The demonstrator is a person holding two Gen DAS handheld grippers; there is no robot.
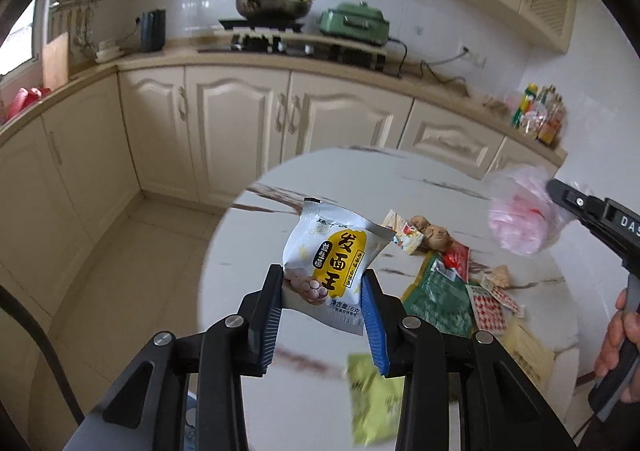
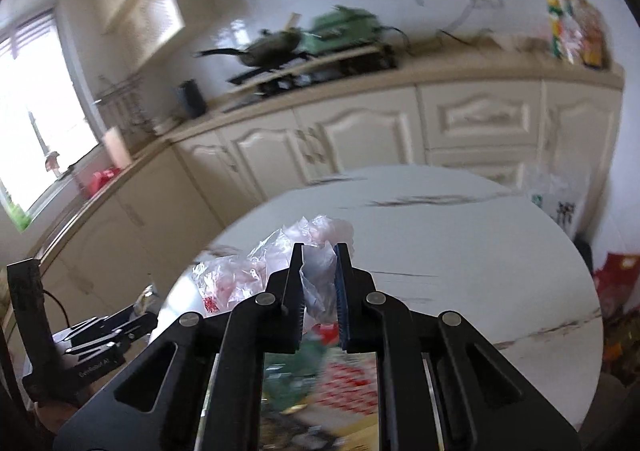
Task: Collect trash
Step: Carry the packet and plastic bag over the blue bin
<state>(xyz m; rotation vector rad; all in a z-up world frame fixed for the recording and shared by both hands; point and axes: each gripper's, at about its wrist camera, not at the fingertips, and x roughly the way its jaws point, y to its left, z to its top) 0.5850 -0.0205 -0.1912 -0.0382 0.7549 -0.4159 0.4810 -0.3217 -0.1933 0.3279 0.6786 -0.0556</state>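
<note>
Left gripper (image 1: 322,291) clamping snack packet (image 1: 334,261), right gripper (image 2: 319,263) pinching plastic bag (image 2: 256,271) (crumpled)

Tongs (image 2: 319,283) pinch plastic bag (image 2: 256,275) — lifted.

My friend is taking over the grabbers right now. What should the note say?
Left gripper: shut on the white and yellow packet, lifted above the round table.
Right gripper: shut on the crumpled pink plastic bag, also lifted.
Still on the table: green wrapper, red-checked wrapper, small red packet, yellow-green packet.
Done: two pieces picked up.
Left: no bin shows in either view; find one, drop both, then collect the rest.
</note>
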